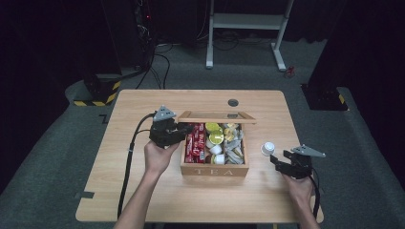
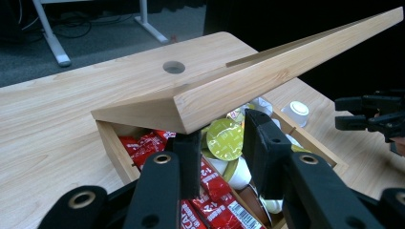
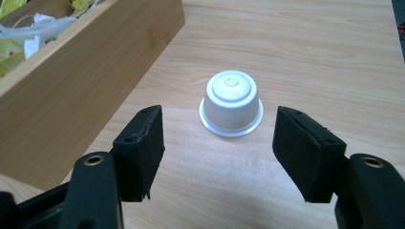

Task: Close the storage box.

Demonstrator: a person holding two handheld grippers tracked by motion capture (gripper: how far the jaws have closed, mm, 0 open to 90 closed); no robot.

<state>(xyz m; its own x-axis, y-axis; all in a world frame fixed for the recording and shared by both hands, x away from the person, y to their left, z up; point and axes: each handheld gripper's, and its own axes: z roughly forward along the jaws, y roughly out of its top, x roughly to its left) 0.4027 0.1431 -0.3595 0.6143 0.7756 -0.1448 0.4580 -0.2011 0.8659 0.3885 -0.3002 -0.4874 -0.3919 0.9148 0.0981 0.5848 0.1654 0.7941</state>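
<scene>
Right hand-held gripper (image 3: 217, 157) released, capsule (image 3: 231, 103) upright on surface just ahead; light, rigid, slick; grip tapered sidewall. Left hand-held gripper (image 2: 220, 143) clenched on lid (image 2: 248, 81).

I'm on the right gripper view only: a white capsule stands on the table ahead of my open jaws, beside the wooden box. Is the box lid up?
Observer: Yes, the lid is raised at a slant above the box.
Operator: What keeps it up?
Observer: The left gripper; its jaws are shut on the lid's corner at the box's left side.
Operator: What lies in the compartment under that corner?
Observer: Red sachets.
</scene>
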